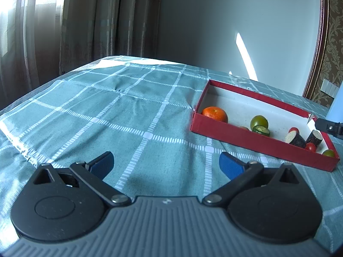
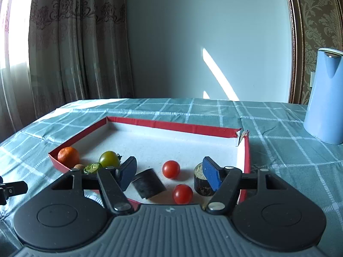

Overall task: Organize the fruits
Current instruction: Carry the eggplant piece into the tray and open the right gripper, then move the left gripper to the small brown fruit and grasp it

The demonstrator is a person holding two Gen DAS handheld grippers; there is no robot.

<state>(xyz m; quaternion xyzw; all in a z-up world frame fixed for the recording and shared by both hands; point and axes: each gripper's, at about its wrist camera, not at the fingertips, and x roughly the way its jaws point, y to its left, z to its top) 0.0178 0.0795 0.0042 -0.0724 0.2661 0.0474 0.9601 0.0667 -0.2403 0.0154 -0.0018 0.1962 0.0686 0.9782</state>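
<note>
A shallow red box (image 2: 171,125) with a white floor lies on the checked cloth; it also shows in the left wrist view (image 1: 253,139). In it are an orange (image 2: 68,155), a green tomato (image 2: 109,159), a cucumber slice (image 2: 92,168), two red cherry tomatoes (image 2: 170,169) (image 2: 182,193) and two dark eggplant pieces (image 2: 149,183) (image 2: 201,182). My right gripper (image 2: 170,174) is open over the box's near edge, its fingers on either side of the eggplant pieces and tomatoes. My left gripper (image 1: 166,163) is open and empty above the cloth, left of the box.
A tall light-blue jug (image 2: 325,98) stands on the cloth right of the box. The teal checked tablecloth (image 1: 128,111) covers the table. Curtains and a wall stand behind. The table's far edge runs along the curtains.
</note>
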